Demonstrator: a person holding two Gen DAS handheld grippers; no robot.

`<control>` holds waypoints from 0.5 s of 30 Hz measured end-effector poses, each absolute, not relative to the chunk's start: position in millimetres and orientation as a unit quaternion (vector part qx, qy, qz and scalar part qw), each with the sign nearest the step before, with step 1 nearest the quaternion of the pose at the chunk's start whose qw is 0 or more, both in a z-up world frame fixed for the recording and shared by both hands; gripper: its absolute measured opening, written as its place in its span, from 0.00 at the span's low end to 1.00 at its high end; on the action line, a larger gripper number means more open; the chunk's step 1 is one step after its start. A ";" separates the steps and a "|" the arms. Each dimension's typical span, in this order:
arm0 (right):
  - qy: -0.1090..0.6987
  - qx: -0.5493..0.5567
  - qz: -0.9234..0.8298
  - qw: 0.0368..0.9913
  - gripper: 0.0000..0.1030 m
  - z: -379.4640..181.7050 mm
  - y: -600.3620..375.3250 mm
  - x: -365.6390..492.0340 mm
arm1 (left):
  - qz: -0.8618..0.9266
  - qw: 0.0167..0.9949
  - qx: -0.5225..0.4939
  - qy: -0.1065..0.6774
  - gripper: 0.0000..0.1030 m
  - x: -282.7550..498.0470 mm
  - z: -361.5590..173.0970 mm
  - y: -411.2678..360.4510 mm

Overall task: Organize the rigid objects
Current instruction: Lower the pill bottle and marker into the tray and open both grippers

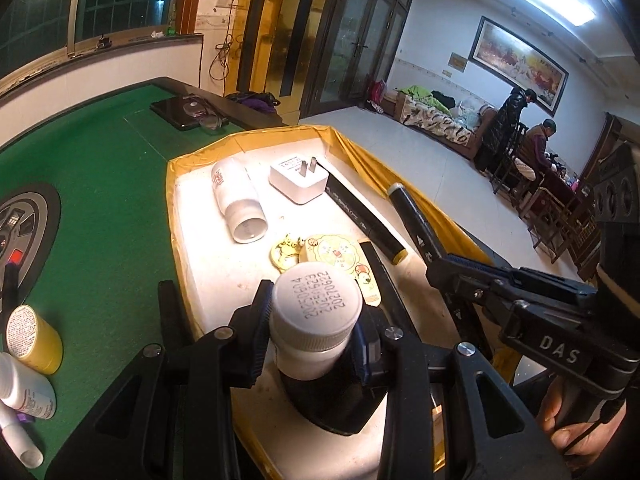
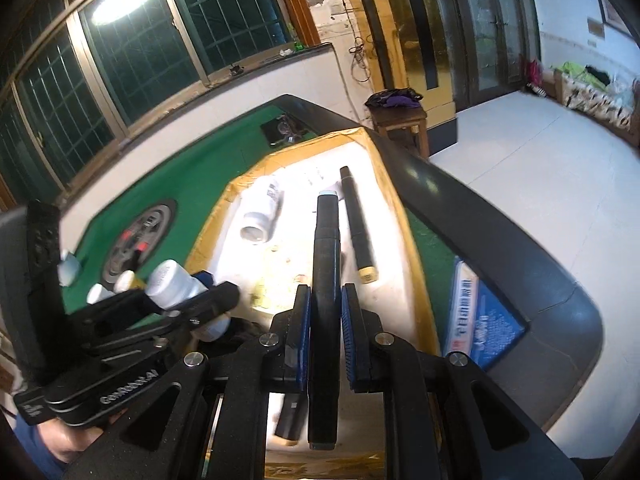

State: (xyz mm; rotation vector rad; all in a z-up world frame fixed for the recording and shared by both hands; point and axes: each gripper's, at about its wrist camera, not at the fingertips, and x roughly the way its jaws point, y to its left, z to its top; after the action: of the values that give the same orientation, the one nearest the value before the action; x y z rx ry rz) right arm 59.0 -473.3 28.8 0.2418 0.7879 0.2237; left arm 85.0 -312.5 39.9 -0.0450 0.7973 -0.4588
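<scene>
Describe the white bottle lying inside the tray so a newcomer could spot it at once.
Start at the green felt table, then the shallow white tray with a yellow rim. The white plastic bottle lies on its side near the tray's far left corner, beside a white plug adapter. The only bottle lying in the tray; the gripped one isn't set down.

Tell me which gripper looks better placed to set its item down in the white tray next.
Probably the right gripper: its black marker lines up beside the marker lying in the tray. The left gripper holds a white-capped bottle nearer the tray's front.
</scene>
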 end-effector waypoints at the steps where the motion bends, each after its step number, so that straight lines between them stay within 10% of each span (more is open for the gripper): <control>1: 0.384 0.115 0.104 0.910 0.13 27.7 -474.2 59.6 | -0.223 0.896 -0.022 0.384 0.31 86.0 38.7 -313.1; 8: 0.384 0.093 0.085 0.915 0.17 29.9 -478.0 59.5 | -0.226 0.887 -0.018 0.402 0.40 86.4 33.3 -317.6; 15: 0.372 0.056 0.082 0.923 0.43 40.9 -466.9 56.9 | -0.230 0.888 -0.018 0.398 0.42 78.4 39.1 -315.3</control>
State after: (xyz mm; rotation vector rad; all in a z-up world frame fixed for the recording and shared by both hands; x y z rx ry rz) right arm 56.9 -466.9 40.9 0.1144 0.7645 0.1677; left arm 78.4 -315.3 39.1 -0.0365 0.8275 -0.4788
